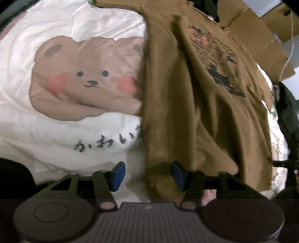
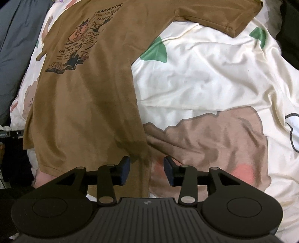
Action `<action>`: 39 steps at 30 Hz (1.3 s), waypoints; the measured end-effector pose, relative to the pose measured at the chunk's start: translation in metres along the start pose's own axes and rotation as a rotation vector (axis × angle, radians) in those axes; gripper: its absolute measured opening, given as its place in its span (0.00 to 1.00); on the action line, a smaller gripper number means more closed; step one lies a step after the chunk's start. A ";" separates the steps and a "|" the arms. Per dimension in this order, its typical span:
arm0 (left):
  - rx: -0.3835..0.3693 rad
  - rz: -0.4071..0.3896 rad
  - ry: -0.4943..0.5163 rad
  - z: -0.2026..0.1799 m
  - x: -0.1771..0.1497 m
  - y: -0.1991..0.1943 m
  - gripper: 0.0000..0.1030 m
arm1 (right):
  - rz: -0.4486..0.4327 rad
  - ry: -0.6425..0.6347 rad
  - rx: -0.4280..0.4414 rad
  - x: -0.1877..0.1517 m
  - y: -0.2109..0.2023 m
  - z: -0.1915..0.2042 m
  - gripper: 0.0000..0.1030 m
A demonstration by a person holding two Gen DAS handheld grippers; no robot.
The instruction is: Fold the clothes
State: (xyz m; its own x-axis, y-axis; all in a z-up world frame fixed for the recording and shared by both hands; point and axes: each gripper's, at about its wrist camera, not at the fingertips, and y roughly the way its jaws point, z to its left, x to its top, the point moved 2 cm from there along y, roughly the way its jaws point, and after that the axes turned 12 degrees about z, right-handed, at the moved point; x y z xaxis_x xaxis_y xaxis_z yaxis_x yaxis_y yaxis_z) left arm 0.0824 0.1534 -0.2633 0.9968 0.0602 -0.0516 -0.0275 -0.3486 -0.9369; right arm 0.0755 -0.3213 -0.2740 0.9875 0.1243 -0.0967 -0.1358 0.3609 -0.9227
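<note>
A brown T-shirt point(image 1: 196, 97) with a printed graphic lies face up and spread on a white duvet. My left gripper point(image 1: 148, 174) is open at the shirt's lower left hem corner, its blue pads straddling the shirt's side edge. In the right wrist view the same T-shirt point(image 2: 87, 89) stretches away with one sleeve point(image 2: 220, 16) laid out to the right. My right gripper point(image 2: 146, 172) is open at the lower right hem corner, with the shirt's edge between its blue pads and nothing pinched.
The duvet point(image 1: 61, 28) carries a large bear print point(image 1: 87, 78) and dark lettering; green shapes point(image 2: 155, 51) show in the right wrist view. Flattened cardboard point(image 1: 261, 37) lies beyond the shirt. Dark fabric point(image 2: 16, 37) borders the bed's left side.
</note>
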 end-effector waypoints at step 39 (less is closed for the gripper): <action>0.142 -0.185 -0.041 0.045 0.011 -0.119 0.04 | 0.179 -0.048 0.066 -0.011 0.034 0.007 0.49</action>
State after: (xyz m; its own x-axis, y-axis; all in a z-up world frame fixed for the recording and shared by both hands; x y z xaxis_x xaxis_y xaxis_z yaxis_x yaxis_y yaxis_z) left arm 0.0934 0.2381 -0.1681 0.9822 0.1498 0.1137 0.1419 -0.1931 -0.9709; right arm 0.0596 -0.3036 -0.3014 0.9423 0.2356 -0.2379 -0.3158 0.3890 -0.8654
